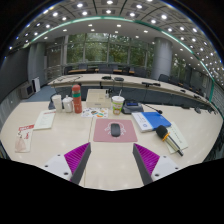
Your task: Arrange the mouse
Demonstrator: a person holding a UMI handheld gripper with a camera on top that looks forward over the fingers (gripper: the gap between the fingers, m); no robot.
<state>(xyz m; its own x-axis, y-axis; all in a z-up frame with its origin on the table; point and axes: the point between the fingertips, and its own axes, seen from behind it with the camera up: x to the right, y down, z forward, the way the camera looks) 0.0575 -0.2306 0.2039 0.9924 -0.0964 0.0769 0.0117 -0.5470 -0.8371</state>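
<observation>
Gripper view: the mouse (115, 129), small and dark, lies at the middle of a pink mouse pad (114, 131) on the pale tabletop (60, 140), ahead of the hand-held gripper (111, 160) and roughly centred between the lines of its two fingers; the fingers stand wide apart with nothing between them, their magenta pads (76, 155) facing inward, and the mouse rests well clear of both tips. Just beyond the mouse pad a paper cup (118, 103) stands upright; beside it, further along the tabletop, a white sheet of paper (97, 97) lies flat. To the left of these a red-capped bottle (77, 98) stands upright, with a white cup (67, 102) and another pale container (57, 101) just beside it; nearer the left edge of the tabletop lie a white booklet (44, 120) and a card with red print (22, 139). To the right of the mouse pad lies a blue book (151, 120), and beside it a dark object with a cable (163, 134) whose exact kind cannot be told. Beyond the tabletop stands a long desk (120, 82) with dark office chairs (150, 96) in front of it; behind that, large windows (110, 48) show green foliage, and rows of ceiling lights (95, 10) run overhead.
</observation>
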